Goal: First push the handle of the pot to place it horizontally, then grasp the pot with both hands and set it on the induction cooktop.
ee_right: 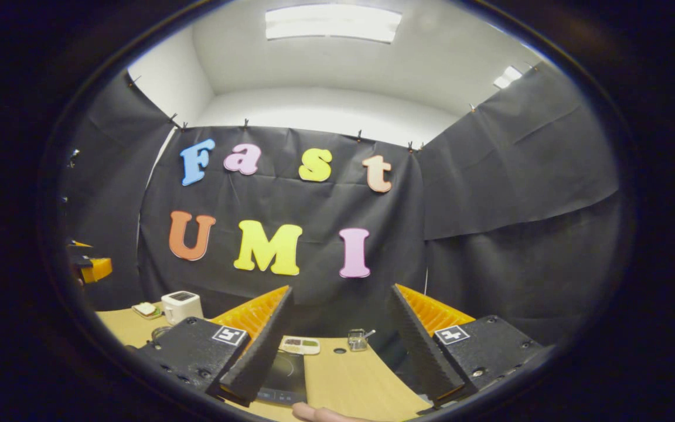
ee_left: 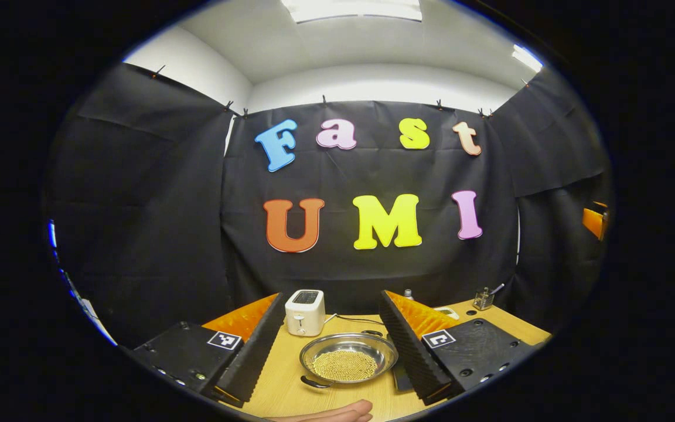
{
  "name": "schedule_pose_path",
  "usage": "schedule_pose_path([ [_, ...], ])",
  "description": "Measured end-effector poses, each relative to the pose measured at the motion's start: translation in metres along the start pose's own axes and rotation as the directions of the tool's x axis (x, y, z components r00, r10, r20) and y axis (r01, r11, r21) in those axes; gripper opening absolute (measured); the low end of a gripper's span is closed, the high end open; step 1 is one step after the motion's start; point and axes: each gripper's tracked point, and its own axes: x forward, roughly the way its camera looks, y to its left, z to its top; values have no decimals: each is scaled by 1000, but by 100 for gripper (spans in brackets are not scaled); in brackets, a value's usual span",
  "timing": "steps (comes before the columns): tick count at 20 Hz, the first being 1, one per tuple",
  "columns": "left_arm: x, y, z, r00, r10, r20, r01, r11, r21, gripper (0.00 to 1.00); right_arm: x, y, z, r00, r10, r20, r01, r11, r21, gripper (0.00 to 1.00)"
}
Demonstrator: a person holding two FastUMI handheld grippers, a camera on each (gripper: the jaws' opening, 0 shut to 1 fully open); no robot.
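— Where's the pot (ee_left: 348, 357) from your seat?

— In the left gripper view it sits on the desk (ee_left: 282, 381), straight ahead between the fingers of my left gripper (ee_left: 334, 346). It's a shallow steel one with a layer of small yellowish grains in the bottom. I see one dark handle (ee_left: 316, 383) at its near-left rim, pointing towards me and a little left, and a dark bit at the far rim, so its long axis runs near-to-far, slightly slanted.

— Room around it?

— Bare wood on the left and in front. A white toaster (ee_left: 305, 312) stands just behind it. A fingertip (ee_left: 337, 413) shows at the near desk edge.

— And the cooktop (ee_right: 283, 375)?

— In the right gripper view it's a flat dark panel lying low between my right gripper's (ee_right: 337, 354) fingers, partly hidden by the left-hand one, with open desk to its right. A small tray (ee_right: 300, 346) and a little wire basket (ee_right: 357, 339) sit beyond.

— Jaws?

— Both pairs spread wide, holding and touching nothing.
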Motion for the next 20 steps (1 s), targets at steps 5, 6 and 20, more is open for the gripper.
schedule_pose_path([
  [5,7,-4,-27,999,20,-31,-19,999,39,96,-3,11,-7,999,30,-16,-30,1000,-9,98],
  [6,9,-4,-37,999,34,-41,-32,998,50,96,-1,11,-9,999,34,-16,-34,999,-9,98],
  [20,43,-16,-176,946,-65,-317,52,998,-47,0,11,7,-40,996,69,-61,-68,997,26,98],
])
